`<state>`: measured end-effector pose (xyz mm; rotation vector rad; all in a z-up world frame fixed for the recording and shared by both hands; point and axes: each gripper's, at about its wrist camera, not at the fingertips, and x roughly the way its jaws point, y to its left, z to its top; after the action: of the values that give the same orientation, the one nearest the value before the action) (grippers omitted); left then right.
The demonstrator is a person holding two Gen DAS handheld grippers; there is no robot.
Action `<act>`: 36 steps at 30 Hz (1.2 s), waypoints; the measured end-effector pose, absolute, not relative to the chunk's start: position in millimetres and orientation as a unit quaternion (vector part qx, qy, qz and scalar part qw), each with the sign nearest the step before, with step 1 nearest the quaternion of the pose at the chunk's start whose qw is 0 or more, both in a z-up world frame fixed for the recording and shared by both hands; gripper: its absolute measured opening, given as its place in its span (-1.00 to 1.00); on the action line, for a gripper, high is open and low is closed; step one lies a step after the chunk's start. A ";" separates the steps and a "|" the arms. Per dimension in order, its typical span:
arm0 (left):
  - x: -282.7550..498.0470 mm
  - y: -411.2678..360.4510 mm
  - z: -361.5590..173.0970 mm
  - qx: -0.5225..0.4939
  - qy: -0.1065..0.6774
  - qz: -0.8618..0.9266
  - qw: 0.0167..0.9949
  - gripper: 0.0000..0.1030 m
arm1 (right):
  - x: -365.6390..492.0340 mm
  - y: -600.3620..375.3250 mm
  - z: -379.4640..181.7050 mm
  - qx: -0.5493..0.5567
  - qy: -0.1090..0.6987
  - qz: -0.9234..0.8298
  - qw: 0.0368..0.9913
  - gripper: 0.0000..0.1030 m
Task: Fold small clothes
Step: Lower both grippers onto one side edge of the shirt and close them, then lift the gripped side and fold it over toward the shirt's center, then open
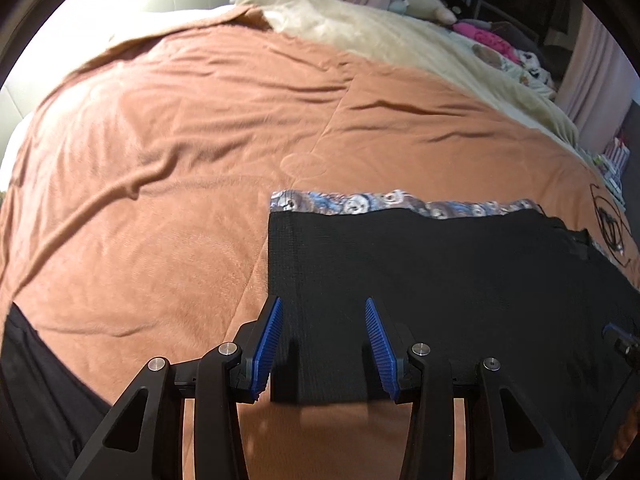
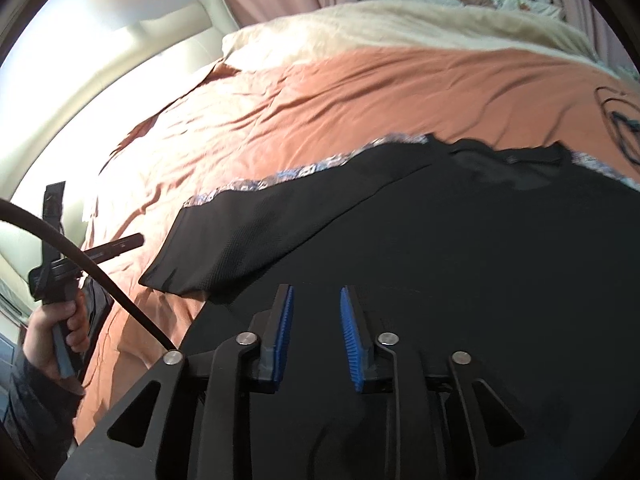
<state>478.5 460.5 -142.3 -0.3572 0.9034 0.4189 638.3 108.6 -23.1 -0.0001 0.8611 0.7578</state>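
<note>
A black garment (image 1: 440, 272) with a patterned grey-blue lining strip (image 1: 360, 202) along its far edge lies flat on the orange bedspread (image 1: 180, 160). My left gripper (image 1: 324, 308) is open, its blue-padded fingers (image 1: 272, 344) hovering over the garment's near left corner, empty. In the right wrist view the same garment (image 2: 460, 240) spreads out with a sleeve (image 2: 224, 248) reaching left. My right gripper (image 2: 316, 296) is open and empty above the garment's body. The left gripper and the hand holding it (image 2: 56, 280) show at the far left.
A cream blanket (image 1: 380, 36) covers the far part of the bed. Plush toys and pink clothes (image 1: 480, 32) pile at the far right. A black line drawing (image 2: 616, 128) marks the bedspread to the right. A black cable (image 2: 100, 276) crosses the left side.
</note>
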 end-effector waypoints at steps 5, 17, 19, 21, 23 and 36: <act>495.5 474.4 -162.4 -0.169 0.447 0.209 0.853 -0.11 | 660.5 135.1 -35.0 -0.004 0.416 0.366 0.832 -0.67; 511.0 491.1 -195.9 -0.171 0.465 0.228 0.838 -0.60 | 700.2 182.4 -64.6 0.026 0.456 0.382 0.803 -0.89; 516.7 487.9 -192.5 -0.160 0.472 0.220 0.838 -0.83 | 706.3 190.5 -70.2 0.037 0.466 0.384 0.796 -0.89; 521.0 485.7 -185.1 -0.150 0.473 0.219 0.840 -0.85 | 711.2 196.9 -75.6 0.049 0.475 0.387 0.789 -0.89; 524.0 483.3 -173.2 -0.142 0.465 0.217 0.847 -0.85 | 715.9 202.0 -80.7 0.062 0.481 0.391 0.782 -0.89; 543.7 447.4 -70.6 -0.099 0.409 0.184 0.888 -0.86 | 733.1 247.4 -101.7 0.065 0.491 0.397 0.772 -0.88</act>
<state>543.7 447.4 -70.6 -0.2048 0.8506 0.3833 733.1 247.4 -101.7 0.1411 1.0650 0.8603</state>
